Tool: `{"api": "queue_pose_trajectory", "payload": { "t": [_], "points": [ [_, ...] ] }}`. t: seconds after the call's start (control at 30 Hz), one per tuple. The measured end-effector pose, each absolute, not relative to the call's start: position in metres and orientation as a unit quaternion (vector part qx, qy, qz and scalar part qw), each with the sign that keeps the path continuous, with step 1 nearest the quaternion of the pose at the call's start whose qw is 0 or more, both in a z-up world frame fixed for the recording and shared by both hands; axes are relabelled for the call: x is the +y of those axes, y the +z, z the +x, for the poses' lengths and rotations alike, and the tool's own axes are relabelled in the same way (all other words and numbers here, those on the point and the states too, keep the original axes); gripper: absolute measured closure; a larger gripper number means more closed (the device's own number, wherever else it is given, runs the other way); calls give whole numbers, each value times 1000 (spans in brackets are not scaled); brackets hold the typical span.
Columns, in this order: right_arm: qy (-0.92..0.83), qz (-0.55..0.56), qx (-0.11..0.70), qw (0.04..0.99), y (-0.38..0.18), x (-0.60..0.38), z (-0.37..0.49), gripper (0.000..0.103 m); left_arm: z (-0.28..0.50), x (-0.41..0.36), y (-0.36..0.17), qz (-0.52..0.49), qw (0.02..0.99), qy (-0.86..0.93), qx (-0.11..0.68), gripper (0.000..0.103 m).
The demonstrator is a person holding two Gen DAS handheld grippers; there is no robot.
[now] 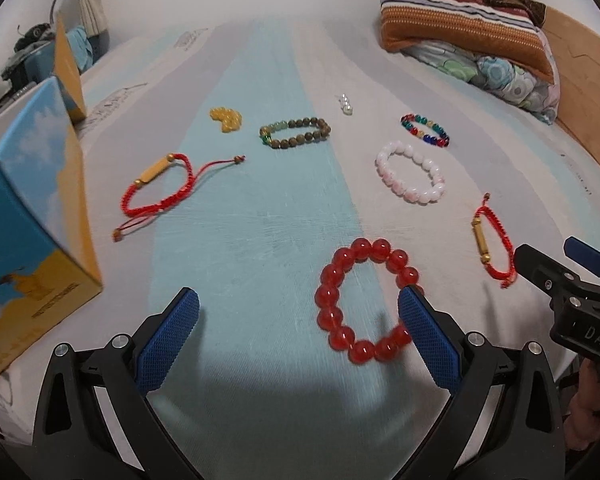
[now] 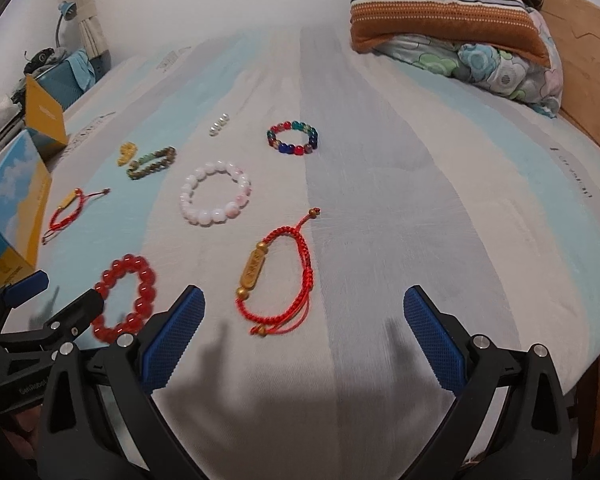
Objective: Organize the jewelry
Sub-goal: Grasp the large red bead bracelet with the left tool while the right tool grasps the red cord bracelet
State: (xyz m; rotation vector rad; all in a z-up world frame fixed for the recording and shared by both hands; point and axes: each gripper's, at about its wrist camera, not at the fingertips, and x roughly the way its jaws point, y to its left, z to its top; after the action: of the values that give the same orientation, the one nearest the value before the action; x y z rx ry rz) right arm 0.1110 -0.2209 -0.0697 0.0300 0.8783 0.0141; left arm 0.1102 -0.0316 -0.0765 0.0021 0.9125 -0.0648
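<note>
Several bracelets lie on a striped bed sheet (image 1: 260,208). My left gripper (image 1: 299,310) is open low over the sheet; its right finger overlaps the red bead bracelet (image 1: 340,292), also in the right wrist view (image 2: 140,280). My right gripper (image 2: 304,308) is open and empty just before a red cord bracelet with a gold bar (image 2: 276,276), seen at the right in the left wrist view (image 1: 490,244). Farther off lie a pink-white bead bracelet (image 2: 216,198), a multicolour bead bracelet (image 2: 292,138), a brown-green bead bracelet (image 1: 294,133), a second red cord bracelet (image 1: 160,186), yellow beads (image 1: 226,119) and pearls (image 1: 346,104).
An open blue and yellow box (image 1: 28,216) stands at the left edge of the bed, with its lid (image 1: 70,76) up behind it. Folded blankets and a pillow (image 1: 460,28) are piled at the back right by a wooden headboard (image 1: 588,92).
</note>
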Motion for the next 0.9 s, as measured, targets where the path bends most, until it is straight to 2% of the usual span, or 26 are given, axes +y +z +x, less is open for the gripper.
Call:
{"api": "queue_pose_trajectory", "payload": {
  "t": [0.47,0.67,0.9],
  "points": [
    [11,7,451,892,-107,-216,140,18,134,-38,-102,30,897,-22,440,6],
    [21,-3,449,894,-109,-213,138,32,130,-41,-102,32,901,-32,432,20],
    [33,-16,446,894,-106,-210,134,61,124,-49,-100,35,902,-43,428,41]
  ]
}}
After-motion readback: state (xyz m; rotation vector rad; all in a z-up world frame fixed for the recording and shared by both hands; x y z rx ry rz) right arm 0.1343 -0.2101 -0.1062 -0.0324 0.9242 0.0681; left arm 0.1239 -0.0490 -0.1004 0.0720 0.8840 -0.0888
